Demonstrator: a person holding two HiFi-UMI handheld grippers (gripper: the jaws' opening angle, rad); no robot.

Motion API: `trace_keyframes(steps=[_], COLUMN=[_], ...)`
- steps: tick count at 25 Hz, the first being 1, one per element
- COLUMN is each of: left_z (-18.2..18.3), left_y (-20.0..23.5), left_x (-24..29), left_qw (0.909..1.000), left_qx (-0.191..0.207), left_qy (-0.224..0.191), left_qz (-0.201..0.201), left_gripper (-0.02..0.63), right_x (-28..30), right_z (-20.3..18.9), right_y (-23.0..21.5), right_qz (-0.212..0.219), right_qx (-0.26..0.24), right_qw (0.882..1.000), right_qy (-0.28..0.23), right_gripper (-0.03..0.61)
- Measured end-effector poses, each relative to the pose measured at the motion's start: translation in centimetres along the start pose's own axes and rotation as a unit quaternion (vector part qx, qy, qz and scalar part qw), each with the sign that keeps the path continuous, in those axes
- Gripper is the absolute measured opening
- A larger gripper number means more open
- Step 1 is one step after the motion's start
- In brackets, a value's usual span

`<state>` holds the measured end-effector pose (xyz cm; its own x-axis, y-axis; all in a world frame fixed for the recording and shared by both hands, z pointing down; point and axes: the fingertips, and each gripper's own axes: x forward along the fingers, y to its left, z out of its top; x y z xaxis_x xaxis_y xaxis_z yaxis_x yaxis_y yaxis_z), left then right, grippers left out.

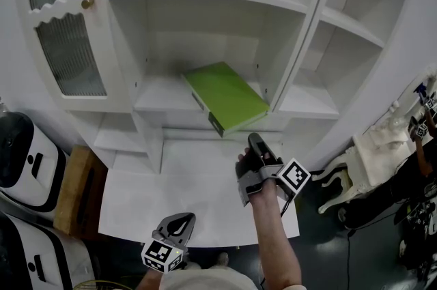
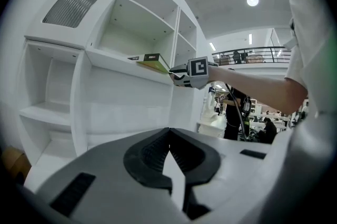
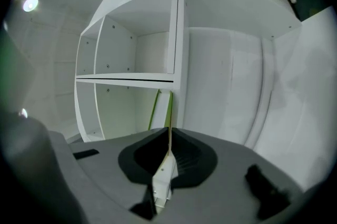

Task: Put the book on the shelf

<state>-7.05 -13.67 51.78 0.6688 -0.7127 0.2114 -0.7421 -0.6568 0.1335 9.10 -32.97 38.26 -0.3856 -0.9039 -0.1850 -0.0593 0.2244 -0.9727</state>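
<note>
A green book (image 1: 225, 96) lies flat and askew on the middle shelf (image 1: 157, 103) of a white cabinet, one corner jutting past the shelf's front edge. My right gripper (image 1: 255, 138) is shut just below and to the right of that corner, a little apart from it and holding nothing. In the right gripper view the jaws (image 3: 169, 130) meet, and the book (image 3: 160, 107) shows edge-on beyond them. The left gripper view shows the book (image 2: 152, 62) on the shelf with the right gripper (image 2: 172, 73) at its near end. My left gripper (image 1: 179, 219) (image 2: 169, 130) hangs low, shut and empty.
A ribbed-glass cabinet door (image 1: 65, 43) stands at the upper left. The cabinet's white base ledge (image 1: 198, 193) juts out below the shelf. White machines (image 1: 20, 152) and a wooden box (image 1: 75, 186) stand at the left, and an ornate white chair (image 1: 355, 166) at the right.
</note>
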Motion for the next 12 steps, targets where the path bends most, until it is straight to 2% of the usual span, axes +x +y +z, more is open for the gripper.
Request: trace_keyframes(steps=[5, 12], left_z=[0.1, 0.3], left_y=[-0.2, -0.4], left_x=[0.1, 0.4], left_qw=[1.0000, 1.0000], left_qx=[0.001, 0.001], left_qy=[0.000, -0.002], left_qz=[-0.001, -0.003], left_gripper=[0.009, 0.009], right_x=[-0.6, -1.3], right_z=[-0.5, -2.6], right_y=[-0.1, 1.7], right_qz=[0.006, 0.027], right_qx=[-0.013, -0.111], right_qw=[1.000, 0.991], right_qy=[0.015, 0.062], right_gripper=[0.012, 0.012])
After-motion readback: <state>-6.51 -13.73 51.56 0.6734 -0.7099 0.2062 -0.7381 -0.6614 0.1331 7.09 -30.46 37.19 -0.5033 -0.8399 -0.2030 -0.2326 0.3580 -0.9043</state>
